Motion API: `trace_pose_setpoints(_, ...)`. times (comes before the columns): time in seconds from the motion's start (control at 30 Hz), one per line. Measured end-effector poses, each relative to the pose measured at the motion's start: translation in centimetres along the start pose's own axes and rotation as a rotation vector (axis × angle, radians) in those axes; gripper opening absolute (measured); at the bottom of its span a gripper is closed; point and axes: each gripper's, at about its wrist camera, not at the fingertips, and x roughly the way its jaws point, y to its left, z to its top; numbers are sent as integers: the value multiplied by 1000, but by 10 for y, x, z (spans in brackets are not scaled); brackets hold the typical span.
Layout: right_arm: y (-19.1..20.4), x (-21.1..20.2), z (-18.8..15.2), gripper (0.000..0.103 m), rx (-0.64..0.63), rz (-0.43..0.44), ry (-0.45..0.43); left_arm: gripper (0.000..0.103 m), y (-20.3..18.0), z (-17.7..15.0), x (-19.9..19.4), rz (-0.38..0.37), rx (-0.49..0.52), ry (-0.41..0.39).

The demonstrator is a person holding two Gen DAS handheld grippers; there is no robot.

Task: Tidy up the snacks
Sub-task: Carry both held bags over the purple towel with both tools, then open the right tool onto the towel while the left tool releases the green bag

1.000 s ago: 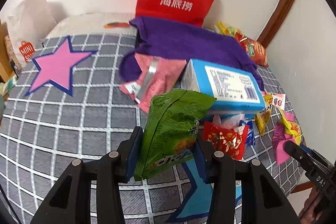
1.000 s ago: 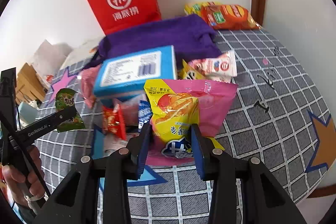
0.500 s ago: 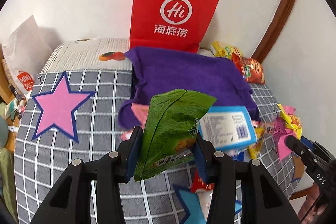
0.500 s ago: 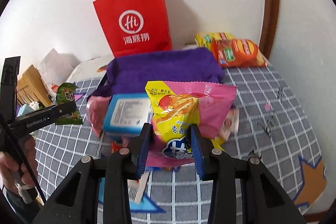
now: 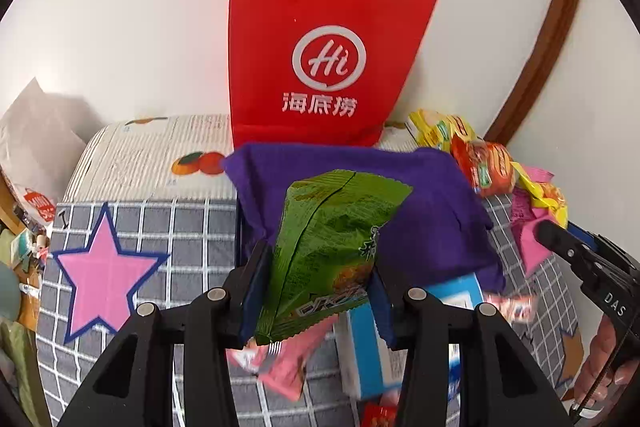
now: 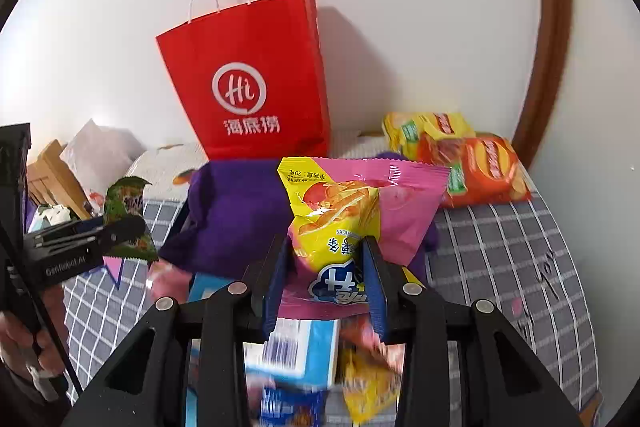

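My left gripper (image 5: 316, 287) is shut on a green snack bag (image 5: 332, 239), held upright above the bed in the left wrist view. My right gripper (image 6: 326, 277) is shut on a pink and yellow snack bag (image 6: 348, 211). Ahead of both stands a red paper bag (image 5: 320, 55) against the wall, with a purple cloth (image 5: 436, 211) spread in front of it. The right wrist view shows the red paper bag (image 6: 256, 87), the purple cloth (image 6: 236, 211), and at the left my left gripper (image 6: 116, 231) with its green snack bag (image 6: 126, 197).
A blue box (image 6: 296, 347) and several small snack packets (image 6: 368, 387) lie on the grey checked bedcover (image 6: 520, 259) below my grippers. Orange and yellow chip bags (image 6: 472, 163) sit at the back right by a brown door frame (image 6: 548, 39). A person's hand (image 5: 608, 367) holds my right gripper (image 5: 548, 231).
Both grippers have risen and moved toward the red paper bag with their snack bags still held. The blue box and loose packets have slid down under the fingers.
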Motion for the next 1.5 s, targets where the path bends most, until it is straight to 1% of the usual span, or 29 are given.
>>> trace_pose_setpoints(0.2, 10, 35, 33, 36, -26, 31, 11, 43, -4, 27, 23, 17, -15, -5)
trace_pose_setpoints(0.33, 14, 55, 54, 36, -27, 53, 11, 43, -5, 41, 44, 14, -38, 9)
trace_pose_setpoints(0.5, 10, 83, 69, 36, -8, 58, 27, 43, -2, 56, 62, 31, -62, 7)
trace_pose_setpoints(0.67, -5, 116, 62, 36, 4, 39, 87, 43, 11, 60, 88, 31, -98, 35)
trace_pose_setpoints(0.73, -12, 131, 61, 36, -2, 17, 144, 43, 16, 57, 97, 31, -105, 46)
trace_pose_setpoints(0.8, -21, 140, 59, 36, 9, 20, 167, 43, 19, 53, 109, 49, -100, 64)
trace_pose_setpoints(0.87, -27, 150, 60, 34, 14, 17, 197, 43, 20, 52, 120, 47, -83, 101)
trace_pose_setpoints(0.93, -32, 156, 59, 28, 17, 6, 205, 43, 24, 51, 125, 38, -105, 113)
trace_pose_setpoints(1.03, -34, 166, 55, 27, 6, 3, 236, 43, 24, 50, 132, 24, -104, 132)
trace_pose_setpoints(1.1, -34, 174, 52, 25, -3, -2, 261, 43, 26, 49, 137, 14, -108, 140)
trace_pose_setpoints(1.23, -31, 179, 47, 25, -7, 23, 281, 43, 28, 47, 146, -6, -111, 156)
trace_pose_setpoints(1.4, -27, 176, 46, 26, -34, -3, 278, 43, 27, 44, 155, -21, -119, 188)
trace_pose_setpoints(1.5, -30, 169, 49, 35, -19, 1, 270, 43, 27, 42, 159, -27, -129, 212)
